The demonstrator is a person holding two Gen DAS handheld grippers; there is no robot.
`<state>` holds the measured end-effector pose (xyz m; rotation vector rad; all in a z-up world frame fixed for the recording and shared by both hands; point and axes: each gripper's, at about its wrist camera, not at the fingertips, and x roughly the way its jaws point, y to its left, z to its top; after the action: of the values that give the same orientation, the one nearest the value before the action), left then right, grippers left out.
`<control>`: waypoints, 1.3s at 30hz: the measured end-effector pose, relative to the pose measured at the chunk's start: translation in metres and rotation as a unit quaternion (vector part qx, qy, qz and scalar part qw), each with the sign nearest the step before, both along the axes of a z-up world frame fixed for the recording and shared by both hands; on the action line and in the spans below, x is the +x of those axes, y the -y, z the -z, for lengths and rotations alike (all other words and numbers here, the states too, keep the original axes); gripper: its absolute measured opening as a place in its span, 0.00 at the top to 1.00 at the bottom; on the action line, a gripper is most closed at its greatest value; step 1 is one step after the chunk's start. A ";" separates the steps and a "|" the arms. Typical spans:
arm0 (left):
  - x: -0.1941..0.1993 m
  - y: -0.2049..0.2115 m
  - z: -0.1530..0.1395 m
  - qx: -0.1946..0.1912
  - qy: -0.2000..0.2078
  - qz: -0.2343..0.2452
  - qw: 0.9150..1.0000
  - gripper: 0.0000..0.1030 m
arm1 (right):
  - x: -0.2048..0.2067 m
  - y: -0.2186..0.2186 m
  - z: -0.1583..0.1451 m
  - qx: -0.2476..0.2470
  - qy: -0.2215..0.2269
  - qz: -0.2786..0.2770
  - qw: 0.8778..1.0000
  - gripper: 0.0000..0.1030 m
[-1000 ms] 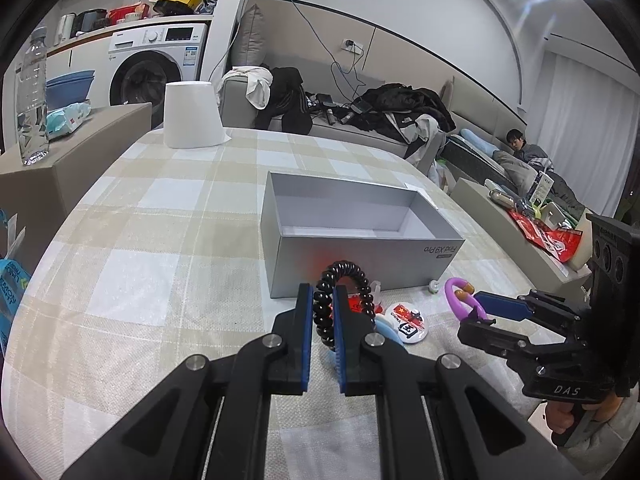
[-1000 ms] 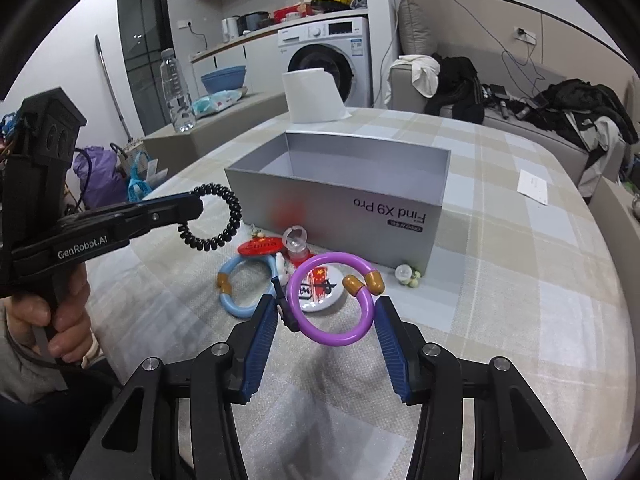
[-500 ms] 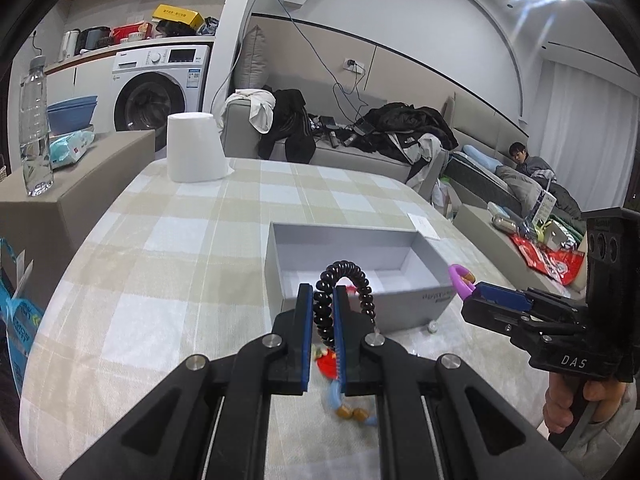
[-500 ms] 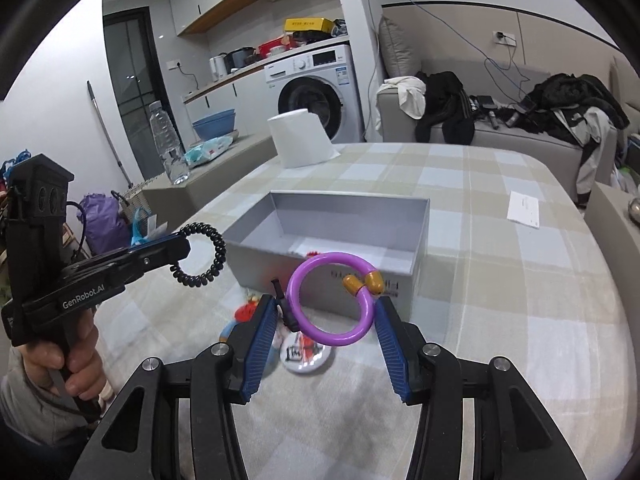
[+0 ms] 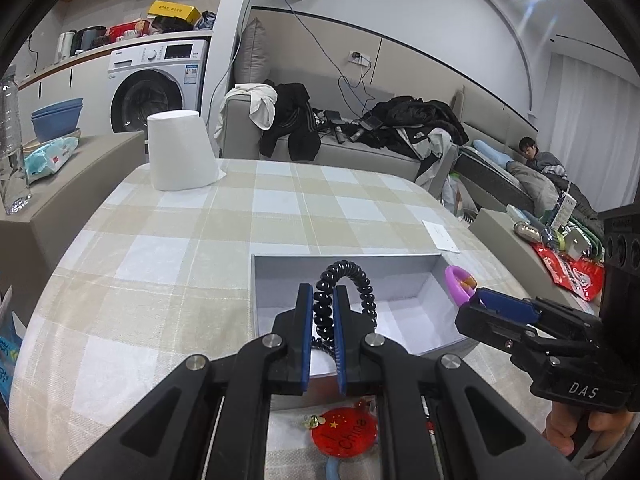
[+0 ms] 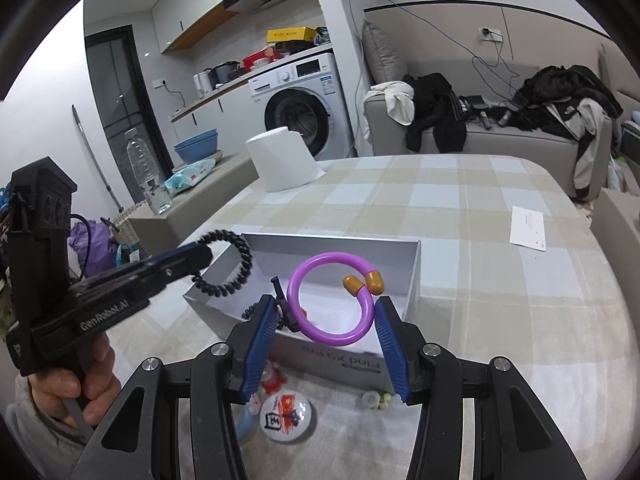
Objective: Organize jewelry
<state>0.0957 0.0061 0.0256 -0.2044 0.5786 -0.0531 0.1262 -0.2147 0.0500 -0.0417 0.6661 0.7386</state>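
Observation:
My left gripper [image 5: 321,292] is shut on a black coiled hair tie [image 5: 347,280] and holds it above the open grey box [image 5: 280,264]. It also shows in the right wrist view [image 6: 200,256], with the hair tie [image 6: 236,268] over the box's left corner. My right gripper [image 6: 326,308] is shut on a purple ring bracelet [image 6: 320,300] with gold ends, above the box's near wall [image 6: 344,360]. In the left wrist view the right gripper [image 5: 480,300] holds the bracelet [image 5: 456,284] over the box's right end.
On the checked tablecloth before the box lie a red China badge [image 5: 344,432], a round white badge [image 6: 286,416], a blue ring [image 6: 246,424] and small beads [image 6: 378,398]. A white paper roll [image 5: 178,152] stands at the far edge. A paper slip [image 6: 528,228] lies at right.
Both grippers have risen and moved forward, from above the loose items to above the box, each still holding its piece.

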 end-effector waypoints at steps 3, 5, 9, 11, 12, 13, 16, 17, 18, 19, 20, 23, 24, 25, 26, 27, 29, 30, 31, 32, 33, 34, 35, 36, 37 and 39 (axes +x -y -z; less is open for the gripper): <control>-0.002 0.004 0.002 0.012 -0.001 0.000 1.000 0.95 | 0.005 -0.005 0.005 -0.008 -0.003 -0.001 1.000 0.52; -0.003 0.007 0.000 0.019 0.001 0.000 1.000 0.95 | 0.007 -0.008 0.009 -0.014 -0.004 -0.002 1.000 0.52; -0.001 0.008 0.000 0.022 0.000 0.002 1.000 0.95 | 0.007 -0.011 0.010 -0.018 0.004 -0.002 1.000 0.52; 0.000 0.010 0.000 0.025 -0.001 0.002 1.000 0.95 | 0.009 -0.012 0.010 -0.020 0.006 -0.001 1.000 0.52; 0.000 0.011 0.001 0.027 -0.002 0.003 1.000 0.95 | 0.009 -0.013 0.011 -0.022 0.008 0.000 1.000 0.52; 0.002 0.012 0.001 0.028 -0.004 0.004 1.000 0.95 | 0.009 -0.013 0.011 -0.022 0.009 -0.001 1.000 0.52; 0.004 0.013 0.003 0.034 -0.012 -0.001 0.999 0.94 | 0.008 -0.013 0.011 -0.023 0.009 -0.005 1.000 0.50; 0.004 0.012 0.003 0.030 -0.013 -0.001 0.999 0.94 | 0.008 -0.013 0.012 -0.024 0.010 -0.006 1.000 0.50; 0.004 0.011 0.002 0.027 -0.015 -0.002 1.000 0.91 | 0.007 -0.014 0.011 -0.025 0.011 -0.008 1.000 0.50; 0.004 0.011 0.002 0.025 -0.017 -0.002 1.000 0.84 | 0.007 -0.014 0.011 -0.025 0.011 -0.011 1.000 0.49; 0.003 0.011 0.001 0.022 -0.017 0.001 1.000 0.81 | 0.006 -0.014 0.011 -0.025 0.012 -0.015 0.999 0.44; -0.001 0.009 -0.003 0.009 -0.014 0.011 1.000 0.53 | -0.001 -0.009 0.005 -0.016 0.033 -0.007 0.999 0.23; -0.005 0.009 -0.005 0.004 -0.016 0.013 1.000 0.38 | -0.003 -0.006 0.002 -0.014 0.040 -0.002 0.999 0.21; -0.007 0.009 -0.006 -0.001 -0.017 0.016 1.000 0.30 | -0.006 -0.002 -0.001 -0.014 0.045 0.004 0.999 0.19; -0.012 0.009 -0.009 -0.008 -0.015 0.022 1.000 0.27 | -0.009 0.002 -0.003 -0.014 0.047 0.013 0.999 0.13; -0.015 0.009 -0.011 -0.010 -0.011 0.027 1.000 0.21 | -0.011 0.007 -0.004 -0.013 0.049 0.022 0.998 0.09; -0.027 0.011 -0.016 0.005 0.000 0.024 1.000 0.08 | -0.018 0.018 -0.007 -0.008 0.062 0.040 0.997 0.00; -0.032 0.012 -0.016 0.016 0.004 0.019 1.000 0.01 | -0.020 0.023 -0.008 -0.007 0.067 0.047 0.997 0.00; -0.038 0.014 -0.016 0.025 0.007 0.016 1.000 0.01 | -0.022 0.027 -0.009 -0.007 0.069 0.052 0.996 0.00; -0.043 0.014 -0.014 0.033 0.007 0.014 0.999 0.01 | -0.024 0.032 -0.008 -0.008 0.065 0.056 0.996 0.00; -0.046 0.015 -0.010 0.039 0.001 0.012 0.999 0.01 | -0.024 0.035 -0.008 -0.008 0.059 0.058 0.996 0.00; -0.048 0.014 -0.007 0.042 -0.006 0.010 0.999 0.01 | -0.026 0.038 -0.004 -0.010 0.047 0.059 0.997 0.00; -0.050 0.014 -0.001 0.043 -0.016 0.009 0.999 0.01 | -0.026 0.039 -0.001 -0.012 0.037 0.057 0.998 0.00; -0.050 0.013 0.004 0.044 -0.025 0.009 0.999 0.01 | -0.027 0.041 0.004 -0.016 0.023 0.055 0.998 0.00; -0.050 0.013 0.008 0.049 -0.036 0.010 0.998 0.01 | -0.028 0.041 0.009 -0.021 0.009 0.051 0.998 0.00; -0.048 0.013 0.016 0.060 -0.056 0.006 0.997 0.01 | -0.032 0.035 0.018 -0.039 -0.012 0.036 0.999 0.00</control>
<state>0.0475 -0.0070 0.0094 -0.0871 0.6923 -0.0192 0.0946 -0.2499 0.0318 -0.0803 0.7149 0.6437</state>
